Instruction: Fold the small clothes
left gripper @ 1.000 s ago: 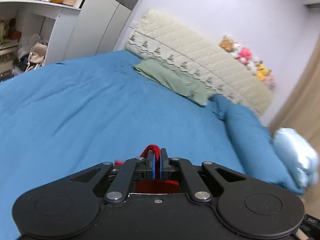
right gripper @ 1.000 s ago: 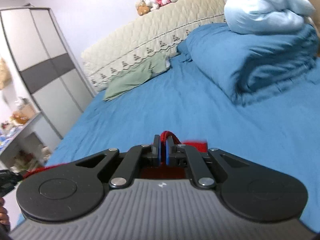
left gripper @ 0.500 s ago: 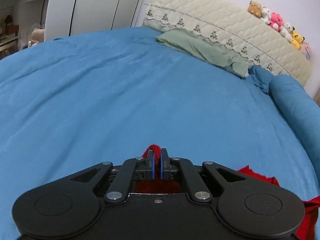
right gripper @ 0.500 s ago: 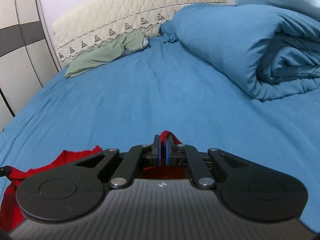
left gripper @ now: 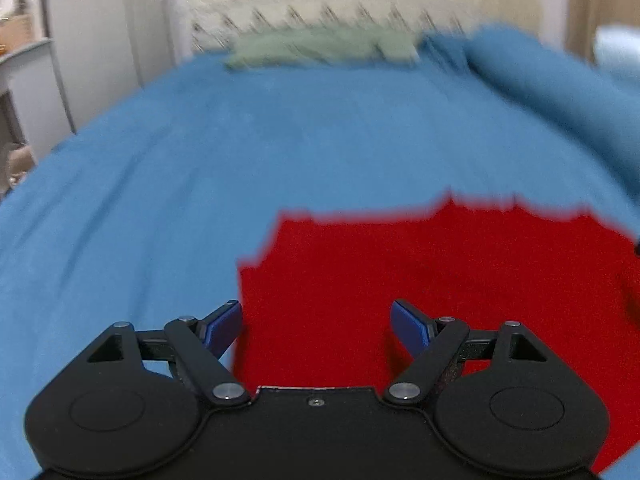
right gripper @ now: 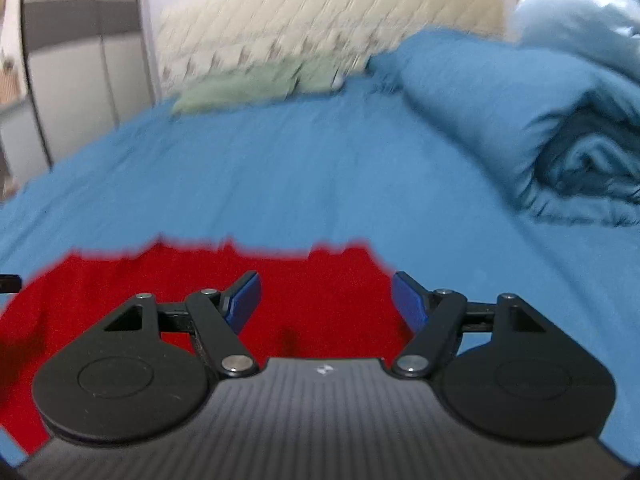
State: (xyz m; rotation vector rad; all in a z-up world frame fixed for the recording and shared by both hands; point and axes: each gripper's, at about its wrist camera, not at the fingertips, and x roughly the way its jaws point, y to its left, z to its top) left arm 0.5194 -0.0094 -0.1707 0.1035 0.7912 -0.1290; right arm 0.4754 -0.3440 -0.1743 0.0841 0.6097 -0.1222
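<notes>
Left wrist view: the left gripper [left gripper: 316, 326], jaws just sprung apart, hangs released over the red garment [left gripper: 440, 292] lying flat on the blue bedsheet [left gripper: 160, 200].

Right wrist view: the right gripper [right gripper: 326, 302], likewise just opened, holds nothing; the garment's right edge lies below. I'd smooth it before regripping corners.

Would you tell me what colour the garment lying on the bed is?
The garment is plain red, on the blue bed sheet; the left wrist view shows it best.
</notes>
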